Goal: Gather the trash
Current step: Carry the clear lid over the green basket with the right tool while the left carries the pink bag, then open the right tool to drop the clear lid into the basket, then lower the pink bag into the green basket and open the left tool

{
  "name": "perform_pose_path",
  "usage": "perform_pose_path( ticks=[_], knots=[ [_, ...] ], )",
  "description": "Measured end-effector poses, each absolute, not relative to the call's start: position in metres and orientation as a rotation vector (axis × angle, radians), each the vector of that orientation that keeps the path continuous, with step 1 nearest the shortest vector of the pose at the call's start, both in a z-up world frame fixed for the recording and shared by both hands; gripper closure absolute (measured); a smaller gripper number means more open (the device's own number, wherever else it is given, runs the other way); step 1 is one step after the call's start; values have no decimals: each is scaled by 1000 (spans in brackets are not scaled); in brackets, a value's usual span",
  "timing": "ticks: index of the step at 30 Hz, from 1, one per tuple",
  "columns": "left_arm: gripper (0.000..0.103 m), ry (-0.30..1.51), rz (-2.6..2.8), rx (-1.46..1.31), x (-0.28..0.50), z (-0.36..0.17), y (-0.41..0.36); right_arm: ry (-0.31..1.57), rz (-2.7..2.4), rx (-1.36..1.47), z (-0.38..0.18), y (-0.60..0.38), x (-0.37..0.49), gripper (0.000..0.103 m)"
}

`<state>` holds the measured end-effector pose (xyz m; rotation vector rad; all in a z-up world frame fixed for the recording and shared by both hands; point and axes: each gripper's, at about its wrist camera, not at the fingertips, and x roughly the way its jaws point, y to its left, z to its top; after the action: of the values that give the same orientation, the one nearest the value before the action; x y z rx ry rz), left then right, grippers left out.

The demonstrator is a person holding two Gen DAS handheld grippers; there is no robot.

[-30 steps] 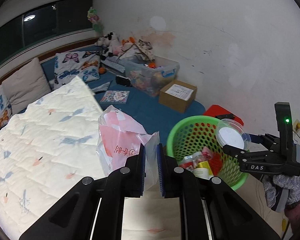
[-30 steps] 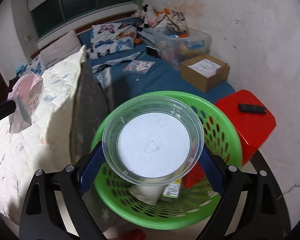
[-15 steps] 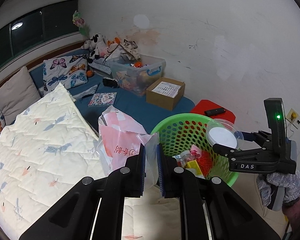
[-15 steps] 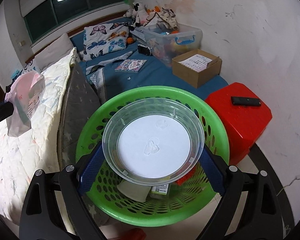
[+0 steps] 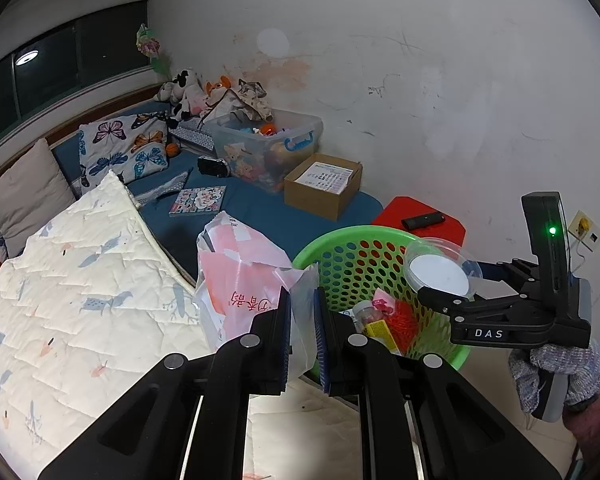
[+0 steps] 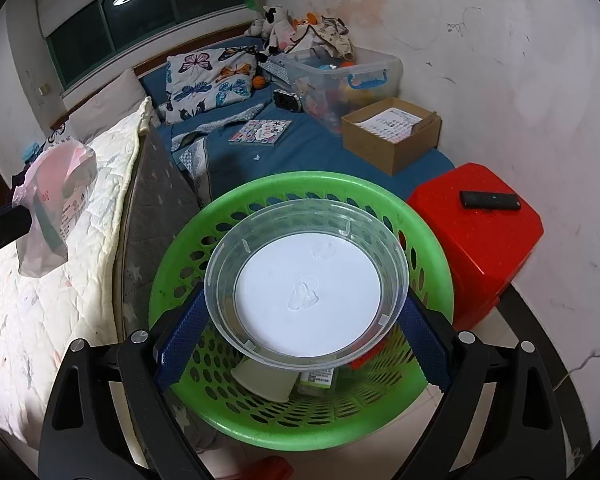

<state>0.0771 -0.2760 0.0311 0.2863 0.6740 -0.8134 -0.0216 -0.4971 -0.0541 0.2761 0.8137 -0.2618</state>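
Basket (image 6: 432, 264) holds a cup, bottle and wrappers; right gripper (image 6: 300, 320) clamps a lid (image 6: 306, 288) above it, left gripper (image 5: 302, 320) pinches a bag (image 5: 240, 276). Both have drifted closer.

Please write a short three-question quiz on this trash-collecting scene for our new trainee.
1. True or false: the right gripper holds a clear plastic lid over the green basket.
2. What does the left gripper pinch?
3. Which lies on the red stool: A) a book, B) a remote, C) a cup?

Key: 1. True. 2. A pink and white plastic bag. 3. B, the remote.
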Motion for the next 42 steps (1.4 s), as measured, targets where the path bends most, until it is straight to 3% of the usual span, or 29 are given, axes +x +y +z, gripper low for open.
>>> perform_pose_path(
  ticks=[42],
  knots=[
    [92, 792, -873, 322, 86, -4, -322, 815, -272, 276, -53, -501, -37, 11]
  ],
)
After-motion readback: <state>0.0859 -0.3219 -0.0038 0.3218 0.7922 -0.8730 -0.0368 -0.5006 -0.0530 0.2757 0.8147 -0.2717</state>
